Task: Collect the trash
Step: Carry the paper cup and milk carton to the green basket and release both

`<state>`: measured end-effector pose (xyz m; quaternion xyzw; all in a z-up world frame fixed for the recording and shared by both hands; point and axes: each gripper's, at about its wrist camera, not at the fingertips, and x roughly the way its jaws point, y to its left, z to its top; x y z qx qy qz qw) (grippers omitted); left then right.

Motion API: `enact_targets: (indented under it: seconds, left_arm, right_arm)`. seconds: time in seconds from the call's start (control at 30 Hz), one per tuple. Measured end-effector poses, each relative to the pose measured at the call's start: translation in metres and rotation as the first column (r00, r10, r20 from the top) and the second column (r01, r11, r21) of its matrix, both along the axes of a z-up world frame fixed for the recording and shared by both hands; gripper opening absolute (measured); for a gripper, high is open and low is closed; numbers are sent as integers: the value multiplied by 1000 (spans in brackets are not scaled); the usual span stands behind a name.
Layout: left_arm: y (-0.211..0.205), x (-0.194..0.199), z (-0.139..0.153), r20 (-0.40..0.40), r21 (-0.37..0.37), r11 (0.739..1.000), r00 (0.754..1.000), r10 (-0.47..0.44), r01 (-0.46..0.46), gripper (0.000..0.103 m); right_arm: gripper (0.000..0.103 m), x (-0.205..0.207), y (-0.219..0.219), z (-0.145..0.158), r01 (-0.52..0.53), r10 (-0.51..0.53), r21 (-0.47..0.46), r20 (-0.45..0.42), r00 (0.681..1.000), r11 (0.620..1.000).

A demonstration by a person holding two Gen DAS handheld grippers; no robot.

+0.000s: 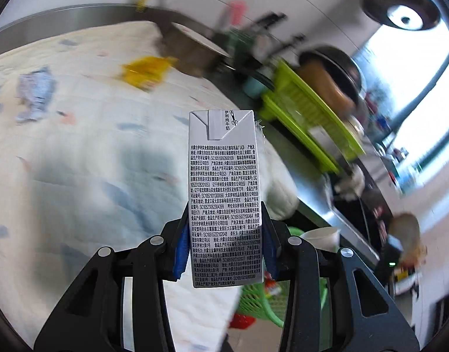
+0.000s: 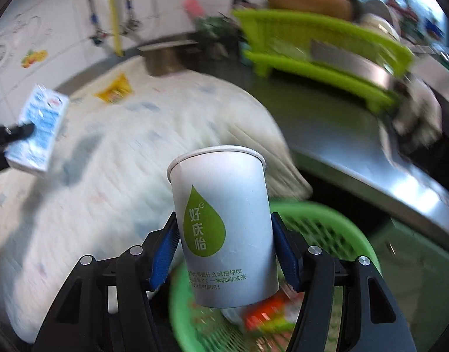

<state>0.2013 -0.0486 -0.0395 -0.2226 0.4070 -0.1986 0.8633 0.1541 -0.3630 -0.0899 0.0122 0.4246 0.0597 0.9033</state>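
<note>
Blue pads on both sides of the milk carton (image 1: 225, 196), and the left gripper (image 1: 224, 249) has it pinched by its lower half, standing upright with the printed side facing the camera. Over on the other side, the right gripper (image 2: 224, 252) is clamped on a white paper cup (image 2: 224, 223) with a green drop on it, rim up, held just above the green basket (image 2: 335, 220). Down in that basket there's already some red and orange wrapper trash, too blurred to name. Behind both, the patterned white cloth (image 1: 77, 161) covers the counter, with a yellow wrapper (image 1: 145, 72) and a crumpled bluish scrap (image 1: 35, 94) lying on it, well apart from either gripper.
</note>
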Motion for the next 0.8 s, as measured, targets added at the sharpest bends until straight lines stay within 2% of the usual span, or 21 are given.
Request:
enact_targets:
  seconds: [0.2, 0.47, 0.53, 0.8]
  left_arm:
    - [-73, -16, -10, -18, 22, 988, 988, -152, 152, 40]
    - [-149, -24, -37, -77, 73, 956, 957, -280, 285, 40]
    - [-164, -27, -43, -89, 80, 947, 949, -303, 310, 40]
    - [-217, -32, -69, -154, 118, 914, 916, -369, 388, 41]
  right_arm:
    - [60, -35, -51, -37, 117, -118, -17, -80, 990, 993]
    - [63, -49, -96, -64, 220, -217, 9, -128, 968, 976]
    - [70, -49, -102, -66, 231, -227, 14, -126, 966, 973]
    - [73, -69, -114, -54, 243, -240, 33, -85, 967, 969]
